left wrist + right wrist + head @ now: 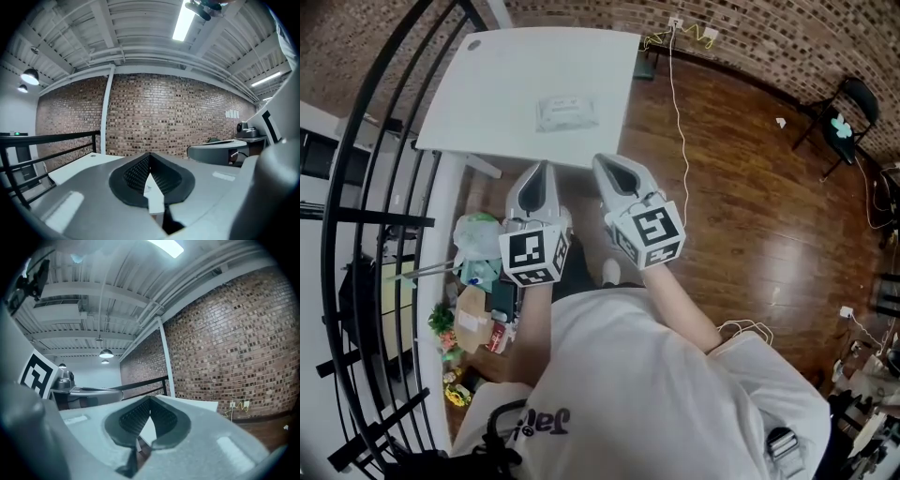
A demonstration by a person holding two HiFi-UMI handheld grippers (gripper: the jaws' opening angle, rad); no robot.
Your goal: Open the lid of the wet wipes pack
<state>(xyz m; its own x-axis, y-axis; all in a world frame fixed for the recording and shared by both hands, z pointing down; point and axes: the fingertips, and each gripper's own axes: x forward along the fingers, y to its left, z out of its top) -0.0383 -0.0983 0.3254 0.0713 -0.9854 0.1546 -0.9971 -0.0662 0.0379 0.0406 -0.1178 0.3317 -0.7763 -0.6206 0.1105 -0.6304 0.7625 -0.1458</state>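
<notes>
pack [566,113]: lies flat mid-bench [487,112], long axis left-right in head view | left claw [542,169]: shut, empty, at near bench edge | right claw [602,162]: shut, empty, alongside | pack ahead, between both, neither clearly nearer

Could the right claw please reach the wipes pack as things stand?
Probably yes: the pale rectangular wet wipes pack lies on the open white table, nothing between it and the right claw.
</notes>
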